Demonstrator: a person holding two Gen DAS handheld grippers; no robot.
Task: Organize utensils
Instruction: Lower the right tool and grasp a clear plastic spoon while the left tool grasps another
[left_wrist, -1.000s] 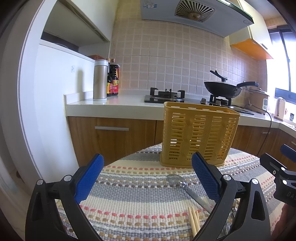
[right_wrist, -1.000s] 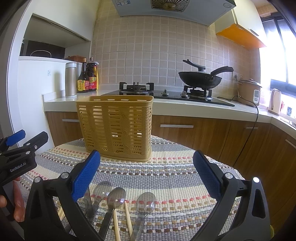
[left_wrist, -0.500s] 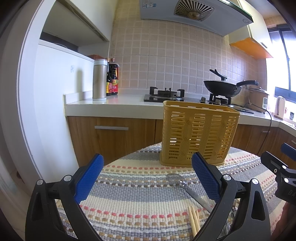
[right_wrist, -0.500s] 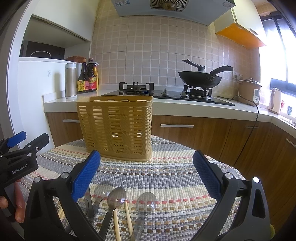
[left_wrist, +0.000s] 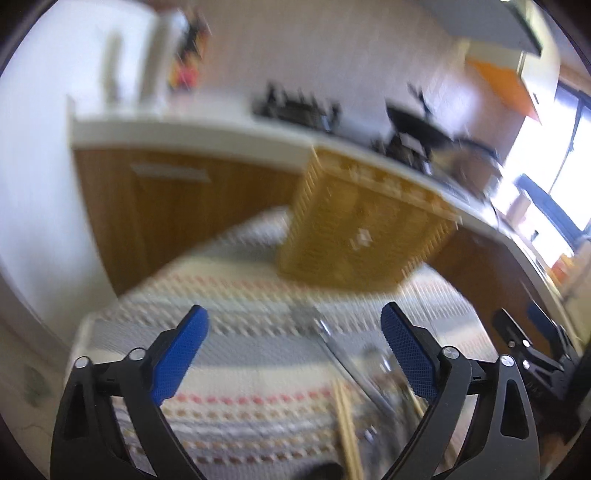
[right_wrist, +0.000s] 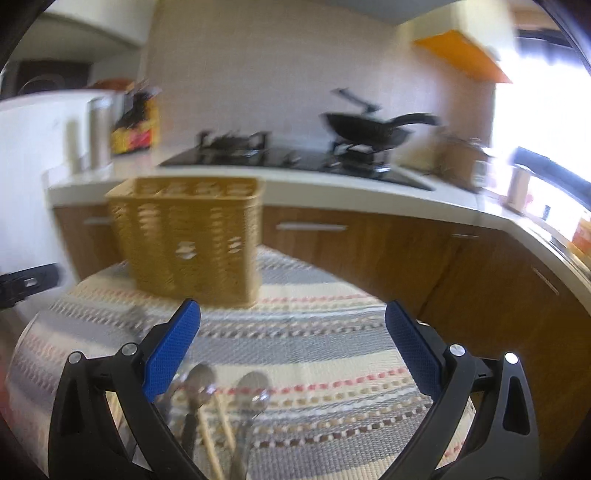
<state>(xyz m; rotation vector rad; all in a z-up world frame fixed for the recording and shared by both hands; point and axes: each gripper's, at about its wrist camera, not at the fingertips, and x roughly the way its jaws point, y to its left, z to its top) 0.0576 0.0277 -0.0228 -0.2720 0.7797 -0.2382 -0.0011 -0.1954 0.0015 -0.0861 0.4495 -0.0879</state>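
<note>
Right wrist: spoons (right_wrist: 225, 384) lie before yellow basket (right_wrist: 188, 236).

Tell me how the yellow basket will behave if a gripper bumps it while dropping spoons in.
The basket looks like thin slotted plastic, so probably light and apt to slide on the woven mat. It stands tall on a narrow base, so a push near its rim may tip it.

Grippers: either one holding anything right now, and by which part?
Nothing held. Left gripper and right gripper are both open with nothing between the pads; the spoons and chopsticks lie on the mat.
</note>
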